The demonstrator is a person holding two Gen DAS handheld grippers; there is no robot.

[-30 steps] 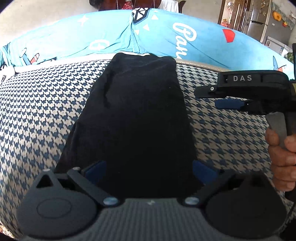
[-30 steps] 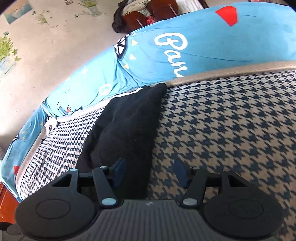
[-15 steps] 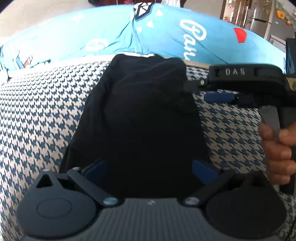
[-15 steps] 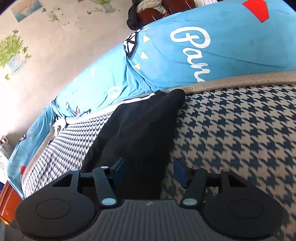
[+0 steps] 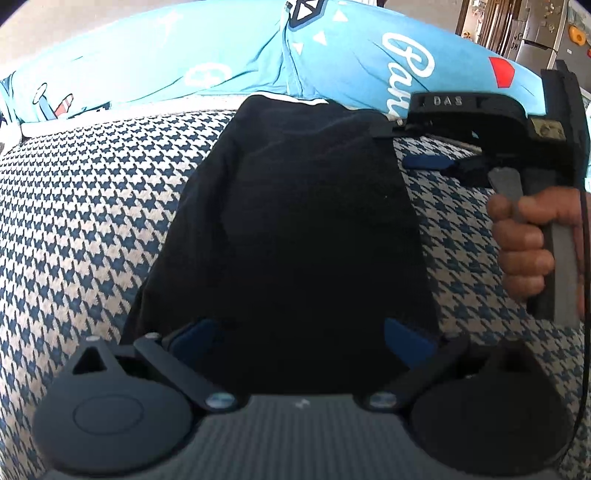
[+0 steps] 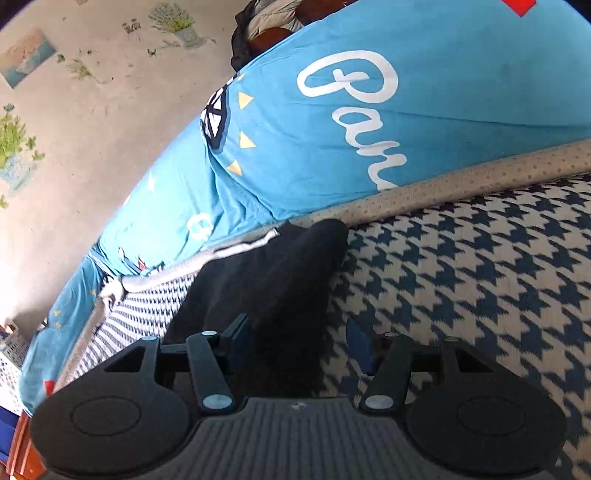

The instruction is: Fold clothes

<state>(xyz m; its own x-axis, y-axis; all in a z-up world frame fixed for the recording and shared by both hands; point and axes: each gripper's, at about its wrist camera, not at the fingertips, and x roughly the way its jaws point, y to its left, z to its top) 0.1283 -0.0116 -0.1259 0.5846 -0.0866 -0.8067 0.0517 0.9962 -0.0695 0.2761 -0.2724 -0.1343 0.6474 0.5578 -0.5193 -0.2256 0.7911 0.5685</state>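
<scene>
A black garment, folded into a long strip, lies on the blue-and-white houndstooth cover. My left gripper hovers over its near end, blue pads spread wide and nothing pinched. In the left wrist view a hand holds my right gripper at the garment's far right corner. The right wrist view shows that gripper open, with the right edge of the garment lying between its pads and the houndstooth cover beneath.
A bright blue fabric with white script rises behind the far end of the garment, past a beige dotted border. A wall with plant stickers stands beyond. A steel fridge is at the far right.
The right gripper has moved in toward the garment's far right corner, so the garment's edge now lies between its pads. The left gripper has edged slightly forward. Both keep the same opening.
</scene>
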